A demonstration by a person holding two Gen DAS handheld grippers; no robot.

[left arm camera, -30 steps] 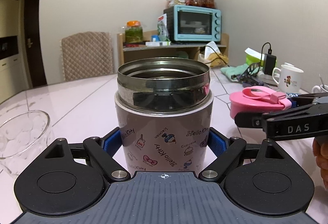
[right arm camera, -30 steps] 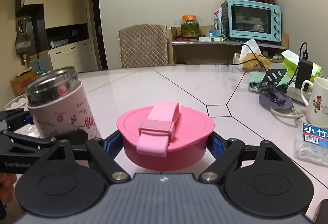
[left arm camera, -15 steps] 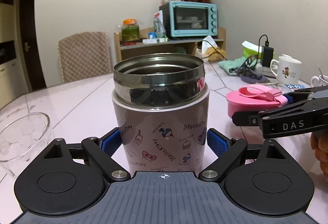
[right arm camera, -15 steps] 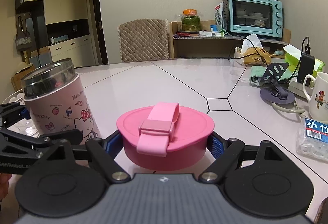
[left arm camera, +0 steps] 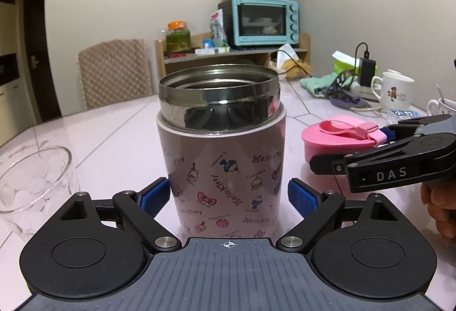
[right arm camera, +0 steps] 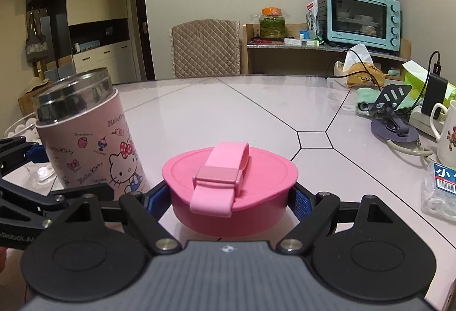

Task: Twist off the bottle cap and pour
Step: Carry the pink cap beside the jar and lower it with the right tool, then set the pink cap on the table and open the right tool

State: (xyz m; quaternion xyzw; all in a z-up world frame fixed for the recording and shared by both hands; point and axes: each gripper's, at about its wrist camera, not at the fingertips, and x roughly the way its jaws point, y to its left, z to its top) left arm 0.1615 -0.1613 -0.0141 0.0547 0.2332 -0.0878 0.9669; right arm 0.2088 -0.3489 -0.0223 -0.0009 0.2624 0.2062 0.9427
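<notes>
A pink Hello Kitty jar (left arm camera: 225, 168) with an open steel mouth stands between the fingers of my left gripper (left arm camera: 228, 197). The left pad touches it; a small gap shows at the right pad. It also shows in the right wrist view (right arm camera: 88, 140), tilted a little. My right gripper (right arm camera: 230, 197) is shut on the pink cap (right arm camera: 229, 182) with its strap, low over the table. The cap also shows in the left wrist view (left arm camera: 339, 140), to the right of the jar. A glass bowl (left arm camera: 31, 185) stands left of the jar.
A white mug (left arm camera: 396, 93), a power strip with charger (right arm camera: 430, 100), a phone stand (right arm camera: 393, 117) and a small plastic box (right arm camera: 441, 188) crowd the table's right side. A chair (right arm camera: 205, 49) and a shelf with a toaster oven (right arm camera: 362, 19) stand beyond.
The jar has dropped lower and now leans slightly. The left gripper's right pad now shows a small gap. The right gripper with the cap has moved a little nearer the table.
</notes>
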